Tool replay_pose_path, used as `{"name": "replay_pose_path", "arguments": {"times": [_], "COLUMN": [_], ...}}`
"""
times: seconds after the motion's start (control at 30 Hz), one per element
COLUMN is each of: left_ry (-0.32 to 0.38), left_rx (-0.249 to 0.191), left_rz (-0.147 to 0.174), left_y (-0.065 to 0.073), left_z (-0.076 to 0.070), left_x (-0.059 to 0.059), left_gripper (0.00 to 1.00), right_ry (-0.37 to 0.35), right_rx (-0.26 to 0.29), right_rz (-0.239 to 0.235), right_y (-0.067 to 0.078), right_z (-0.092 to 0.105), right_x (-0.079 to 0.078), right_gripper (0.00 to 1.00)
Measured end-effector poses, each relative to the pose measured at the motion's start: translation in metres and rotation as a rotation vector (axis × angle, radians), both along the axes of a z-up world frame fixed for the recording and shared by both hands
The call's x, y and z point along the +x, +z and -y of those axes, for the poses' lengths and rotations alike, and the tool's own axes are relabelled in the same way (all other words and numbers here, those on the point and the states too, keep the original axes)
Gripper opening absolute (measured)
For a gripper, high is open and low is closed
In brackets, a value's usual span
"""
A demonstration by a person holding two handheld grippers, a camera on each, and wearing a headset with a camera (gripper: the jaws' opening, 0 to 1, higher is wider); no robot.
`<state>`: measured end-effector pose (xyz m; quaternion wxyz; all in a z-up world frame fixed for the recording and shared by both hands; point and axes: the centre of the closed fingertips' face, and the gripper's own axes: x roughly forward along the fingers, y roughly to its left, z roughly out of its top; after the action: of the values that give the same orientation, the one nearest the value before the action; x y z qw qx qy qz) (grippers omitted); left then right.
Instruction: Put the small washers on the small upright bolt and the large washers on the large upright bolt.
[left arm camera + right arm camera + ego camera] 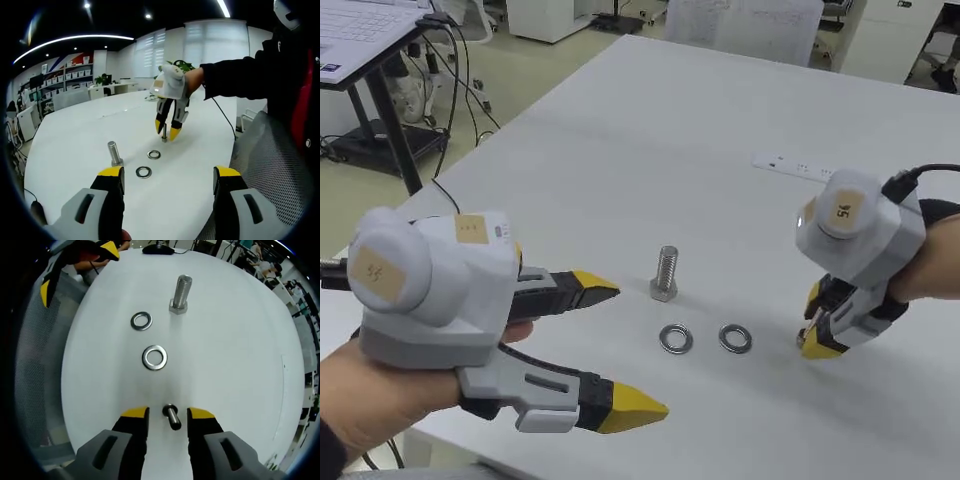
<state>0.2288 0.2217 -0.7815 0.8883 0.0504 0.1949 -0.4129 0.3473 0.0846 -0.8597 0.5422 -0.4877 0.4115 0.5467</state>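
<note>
Right gripper view is showing the right gripper straddling the small bolt at lower centre, jaws parted, washers lying above it, left gripper gaping.

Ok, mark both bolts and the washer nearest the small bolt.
large bolt [665, 270]: head view, threaded shank.
small bolt [172, 418]: right gripper view, shank.
washer [145, 358]: right gripper view, ring's left side.

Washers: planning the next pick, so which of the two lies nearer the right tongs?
The washer just ahead of the right tongs; the other washer lies farther off, beside the large bolt.
</note>
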Motion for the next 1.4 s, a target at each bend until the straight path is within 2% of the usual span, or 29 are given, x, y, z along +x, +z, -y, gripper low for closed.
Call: {"name": "replay_pose_path", "arguments": {"times": [0.47,1.0,1.23,1.4], "left_ry": [0.0,0.008,0.013,0.017], "left_rx": [-0.004,-0.01,-0.013,-0.015], "left_rz": [0.004,0.008,0.014,0.018], "left_y": [0.0,0.001,0.003,0.004], "left_z": [-0.001,-0.001,-0.001,-0.002], "left_x": [-0.001,-0.003,-0.003,-0.003], "left_gripper": [0.72,0.72,0.72,0.72], "right_ry": [0.0,0.043,0.066,0.087], "right_rx": [0.033,0.066,0.072,0.069], "right_rz": [0.018,0.048,0.055,0.053], "right_y": [0.015,0.034,0.038,0.034], "right_z": [-0.007,-0.026,-0.036,-0.044], "right_x": [-0.001,-0.003,-0.003,-0.005], "right_gripper": [0.36,0.36,0.36,0.36]}}
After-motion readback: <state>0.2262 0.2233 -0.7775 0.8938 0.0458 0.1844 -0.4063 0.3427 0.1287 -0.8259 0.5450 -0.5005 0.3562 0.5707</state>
